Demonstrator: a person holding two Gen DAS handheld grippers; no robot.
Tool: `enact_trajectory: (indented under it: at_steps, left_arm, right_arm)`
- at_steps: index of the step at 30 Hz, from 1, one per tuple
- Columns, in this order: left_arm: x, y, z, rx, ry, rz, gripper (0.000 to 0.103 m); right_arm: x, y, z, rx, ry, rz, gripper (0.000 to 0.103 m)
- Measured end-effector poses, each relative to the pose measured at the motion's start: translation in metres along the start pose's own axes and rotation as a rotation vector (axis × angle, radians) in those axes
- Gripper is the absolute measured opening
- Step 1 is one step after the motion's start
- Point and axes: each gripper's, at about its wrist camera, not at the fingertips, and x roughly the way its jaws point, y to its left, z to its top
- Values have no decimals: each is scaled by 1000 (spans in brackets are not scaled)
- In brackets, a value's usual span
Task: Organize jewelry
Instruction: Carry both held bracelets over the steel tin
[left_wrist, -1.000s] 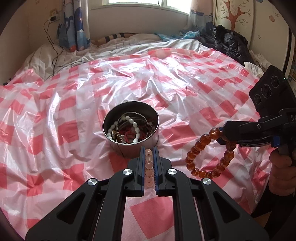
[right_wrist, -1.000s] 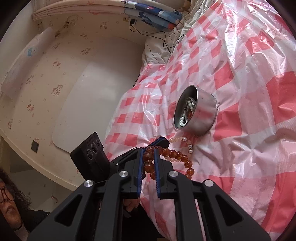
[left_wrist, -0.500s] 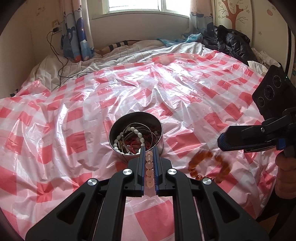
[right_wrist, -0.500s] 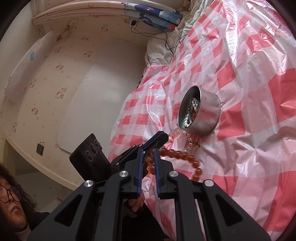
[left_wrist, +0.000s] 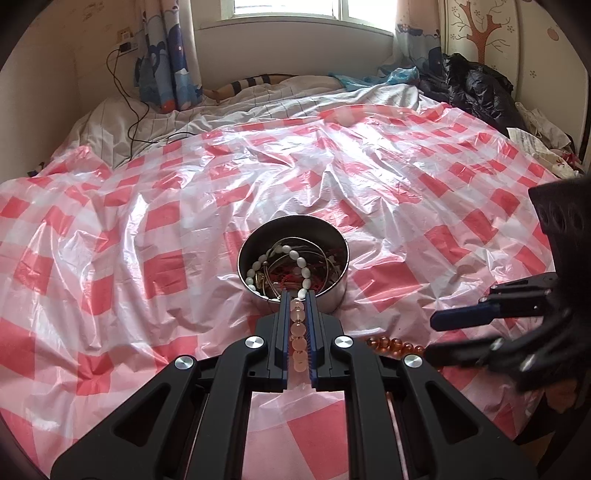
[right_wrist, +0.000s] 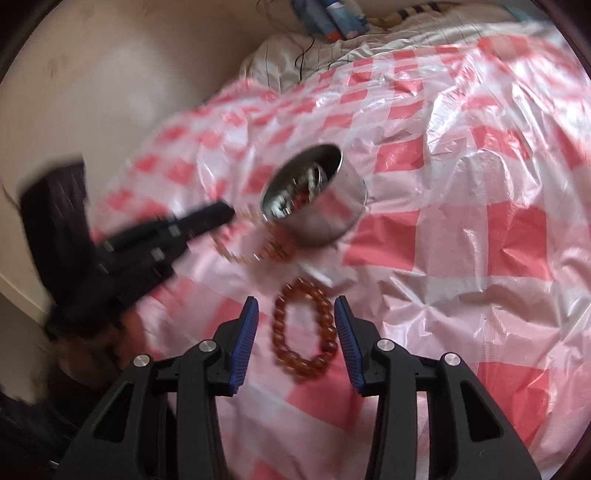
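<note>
A steel bowl (left_wrist: 338, 295) of mixed jewelry, with white beads and bangles inside, sits on the red-checked plastic sheet (left_wrist: 162, 266). My left gripper (left_wrist: 297, 295) is shut on a pale pink bead strand (left_wrist: 298, 332), just in front of the bowl's near rim. An amber bead bracelet (right_wrist: 280, 332) lies flat on the sheet. My right gripper (right_wrist: 295, 301) hovers over it, its jaws opening and standing on either side without touching the beads. In the left wrist view the amber bracelet (left_wrist: 391, 345) peeks out beside the right gripper (left_wrist: 432, 338). The right wrist view shows the bowl (right_wrist: 332, 218), the blurred left gripper (right_wrist: 225, 212) and the hanging pink strand (right_wrist: 236, 256).
The sheet covers a bed with crumpled folds. A charger cable (left_wrist: 136, 122) trails over the white bedding at the back left. A black jacket (left_wrist: 476, 88) and papers lie at the back right. A wall runs along the bed's left side.
My right gripper let go of the amber bracelet, which dropped onto the sheet. That gripper then rolled upright and its jaws spread. The left gripper kept its hold on the pink strand.
</note>
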Motion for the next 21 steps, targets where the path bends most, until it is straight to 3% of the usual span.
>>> enact_trajectory:
  at_steps: [2,4,5,6,8,10,12,16,19,21]
  left_arm:
    - [0,1,0,-1,3,1,7]
    - [1,1,0,1,5,0,7]
    - [1,1,0,2,5,-1,7]
    - [1,1,0,2,5,-3,7]
    - [1,2,0,-2,4,-4,7]
    - [0,3,0,-7,1,-1,7]
    - [0,5,0,-14,1,3,7]
    - [-1,11,2,-41,-4,3,7]
    - [0,14,4,-54,-6,3,7]
    - [0,15,5,-64,-7,-2,7]
  right_arm:
    - [12,9,-5,-84,22,-121,43]
    - [23,15,-11,-146,45,-179,42]
    - [28,21,-15,-198,48,-217,38]
    - [29,25,-17,-224,54,-215,26]
    - [28,23,-17,-195,67,-168,12]
    - [25,12,-14,-114,70,-74,12]
    - [19,-9,-10,37,58,90,12]
    - [-2,-33,-5,216,-63,403,12]
    - [-10,-42,-3,298,-130,564,12]
    - [-10,-47,-1,340,-144,622,12]
